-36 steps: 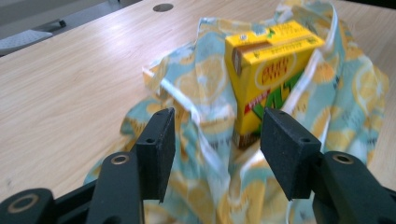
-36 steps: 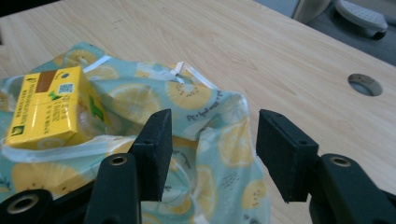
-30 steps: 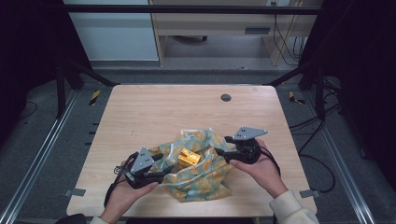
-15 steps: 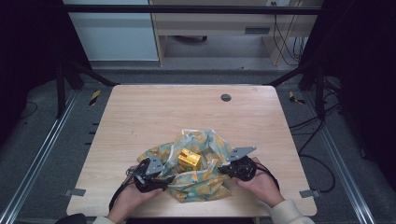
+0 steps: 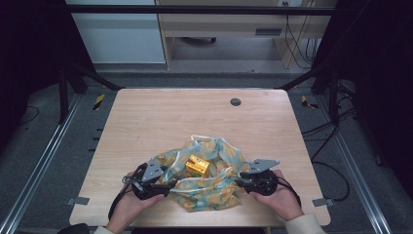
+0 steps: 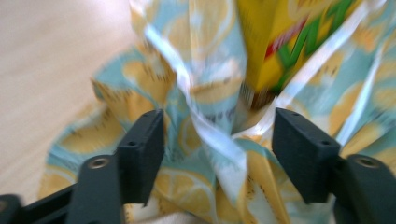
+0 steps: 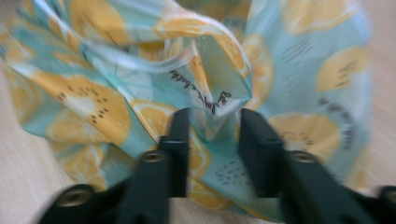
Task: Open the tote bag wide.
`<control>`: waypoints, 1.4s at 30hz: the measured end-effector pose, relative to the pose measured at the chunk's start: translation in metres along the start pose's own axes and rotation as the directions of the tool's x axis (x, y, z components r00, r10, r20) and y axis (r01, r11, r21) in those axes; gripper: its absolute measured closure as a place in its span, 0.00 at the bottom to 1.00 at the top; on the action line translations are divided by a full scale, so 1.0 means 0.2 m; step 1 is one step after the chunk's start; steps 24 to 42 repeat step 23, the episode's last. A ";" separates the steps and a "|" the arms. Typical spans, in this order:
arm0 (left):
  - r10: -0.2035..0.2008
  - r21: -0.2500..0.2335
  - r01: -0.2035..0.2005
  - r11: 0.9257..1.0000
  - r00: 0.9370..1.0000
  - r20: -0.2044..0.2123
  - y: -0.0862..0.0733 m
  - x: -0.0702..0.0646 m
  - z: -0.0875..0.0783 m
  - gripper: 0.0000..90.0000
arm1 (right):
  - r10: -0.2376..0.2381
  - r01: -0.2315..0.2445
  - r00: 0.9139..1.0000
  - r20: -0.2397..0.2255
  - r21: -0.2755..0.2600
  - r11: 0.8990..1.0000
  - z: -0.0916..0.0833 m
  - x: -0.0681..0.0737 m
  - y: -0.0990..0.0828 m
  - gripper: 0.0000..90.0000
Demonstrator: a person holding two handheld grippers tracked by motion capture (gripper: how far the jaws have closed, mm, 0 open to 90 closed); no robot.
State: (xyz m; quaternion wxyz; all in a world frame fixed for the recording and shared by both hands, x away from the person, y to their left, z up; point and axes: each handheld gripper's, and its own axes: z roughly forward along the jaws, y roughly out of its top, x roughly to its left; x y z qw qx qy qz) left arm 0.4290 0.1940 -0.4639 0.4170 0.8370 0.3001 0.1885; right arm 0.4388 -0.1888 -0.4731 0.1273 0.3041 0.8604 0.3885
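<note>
A teal cloth printed with lemon slices [image 5: 209,190] lies bunched near the table's front edge, with a small yellow box [image 5: 197,165] on its middle. My left gripper [image 5: 165,179] is at the cloth's left edge. Its jaws have just been opening and stand wide, with a loose white-edged fold of cloth [image 6: 205,93] and the box [image 6: 275,42] ahead of the left gripper [image 6: 219,135]. My right gripper [image 5: 238,181] is at the cloth's right edge. Its jaws have just been opening too, and a fold of cloth [image 7: 93,102] still stands between the jaws of the right gripper [image 7: 212,133].
The wooden table [image 5: 195,117] has a dark round cable hole [image 5: 235,102] near its far edge. Both hands rest close to the front edge. Metal frame rails run along both sides, and cables lie on the floor at the right.
Both grippers have come down and toward the front edge. The raised sides of the cloth have sunk, so it lies lower and wider around the box.
</note>
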 end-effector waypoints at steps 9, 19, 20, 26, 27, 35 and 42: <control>-0.183 -0.155 0.170 0.973 0.981 -0.072 0.00 0.19 -0.15 0.18 | 0.114 -0.087 0.986 0.123 -0.211 0.974 -0.24 -0.10 0.01 0.25; -0.340 -0.157 0.308 0.938 0.903 -0.262 -0.15 0.47 -0.30 0.12 | 0.340 -0.277 0.893 0.295 -0.235 0.932 -0.23 -0.29 -0.10 0.10; -0.368 -0.154 0.338 0.928 0.892 -0.262 -0.16 0.49 -0.31 0.11 | 0.352 -0.292 0.886 0.302 -0.226 0.929 -0.22 -0.30 -0.12 0.09; -0.392 -0.140 0.367 0.920 0.883 -0.259 -0.18 0.51 -0.29 0.10 | 0.386 -0.334 0.868 0.313 -0.208 0.919 -0.20 -0.32 -0.17 0.09; -0.392 -0.140 0.367 0.920 0.883 -0.259 -0.18 0.51 -0.29 0.10 | 0.386 -0.334 0.868 0.313 -0.208 0.919 -0.20 -0.32 -0.17 0.09; -0.392 -0.140 0.367 0.920 0.883 -0.259 -0.18 0.51 -0.29 0.10 | 0.386 -0.334 0.868 0.313 -0.208 0.919 -0.20 -0.32 -0.17 0.09; -0.392 -0.140 0.367 0.920 0.883 -0.259 -0.18 0.51 -0.29 0.10 | 0.386 -0.334 0.868 0.313 -0.208 0.919 -0.20 -0.32 -0.17 0.09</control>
